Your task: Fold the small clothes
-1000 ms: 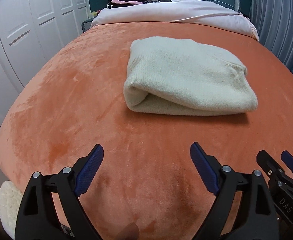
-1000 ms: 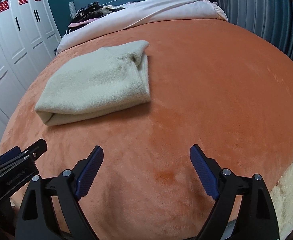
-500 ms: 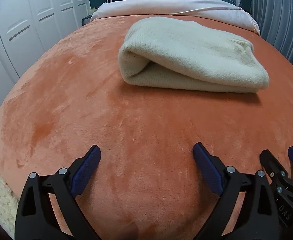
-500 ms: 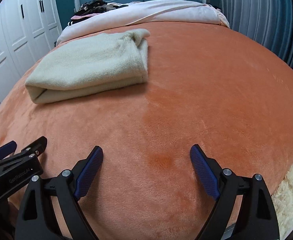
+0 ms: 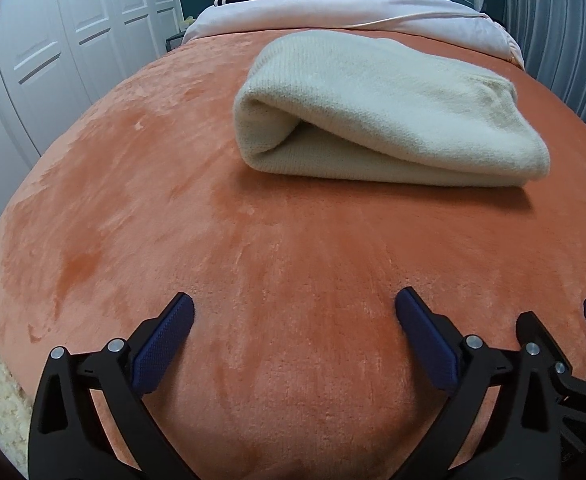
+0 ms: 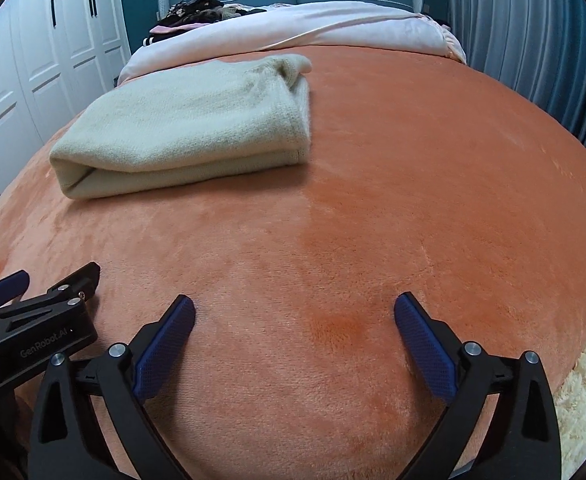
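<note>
A cream knitted garment [image 5: 381,108] lies folded in a thick stack on the orange blanket [image 5: 173,220]; it also shows in the right wrist view [image 6: 189,128], left of centre. My left gripper [image 5: 293,320] is open and empty, low over the blanket, well short of the garment. My right gripper [image 6: 295,320] is open and empty, also low over the orange blanket [image 6: 413,180], to the right of the left one. The right gripper shows at the lower right of the left wrist view [image 5: 565,340]; the left gripper shows at the lower left of the right wrist view [image 6: 45,292].
A pale pink duvet [image 6: 313,24] and a pile of dark clothes [image 6: 197,6] lie at the head of the bed. White wardrobe doors [image 5: 73,40] stand on the left, blue curtains [image 6: 533,40] on the right. A fluffy cream rug [image 6: 585,392] lies below the bed's near edge.
Both grippers have dropped lower over the blanket and tilted towards level, so the folded garment looks nearer and flatter. Both stay open and empty. The garment has not moved.
</note>
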